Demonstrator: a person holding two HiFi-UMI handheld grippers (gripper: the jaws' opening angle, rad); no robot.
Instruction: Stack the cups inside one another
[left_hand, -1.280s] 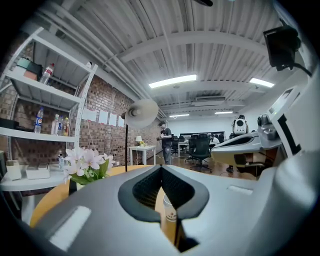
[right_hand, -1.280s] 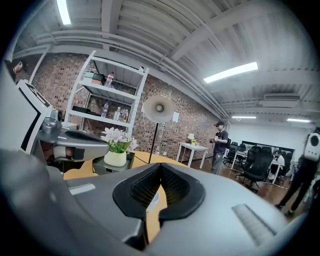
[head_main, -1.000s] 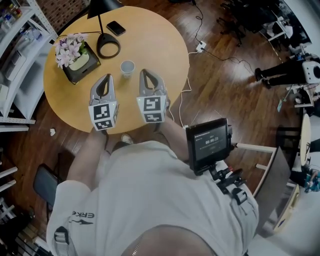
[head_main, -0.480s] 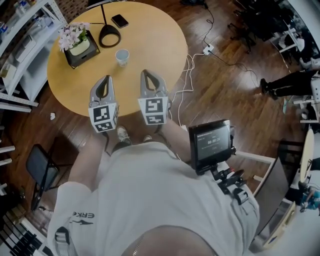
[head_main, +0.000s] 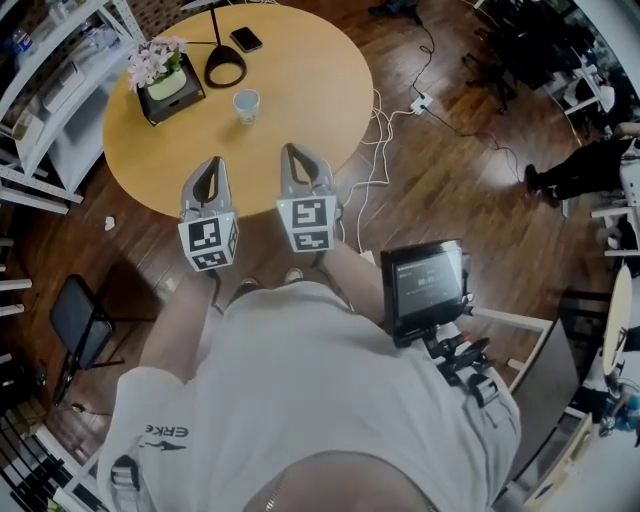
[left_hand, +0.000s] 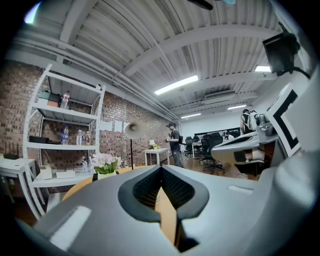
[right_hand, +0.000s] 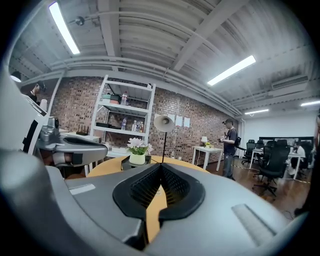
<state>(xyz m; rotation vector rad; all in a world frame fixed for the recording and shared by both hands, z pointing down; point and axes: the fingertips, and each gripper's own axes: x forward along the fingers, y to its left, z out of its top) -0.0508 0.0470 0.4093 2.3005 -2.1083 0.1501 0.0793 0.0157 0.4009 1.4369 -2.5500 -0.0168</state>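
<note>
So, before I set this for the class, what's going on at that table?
A person holds the left gripper and the right gripper side by side over the near edge of the round table. Both are shut and hold nothing. A white cup stands farther in, untouched, near a flower planter, a lamp and a phone. No second loose cup shows. Whether this one is already a stack is too small to tell.

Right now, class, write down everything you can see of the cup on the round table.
The cup is small, pale and whitish; its material cannot be told. It stands upright, mouth upward, on the round tan table. In the head view it is just below the lamp's ring base and right of the flower tray, apart from both. Only the table touches it. Whether it is one cup or several nested cannot be told.
</note>
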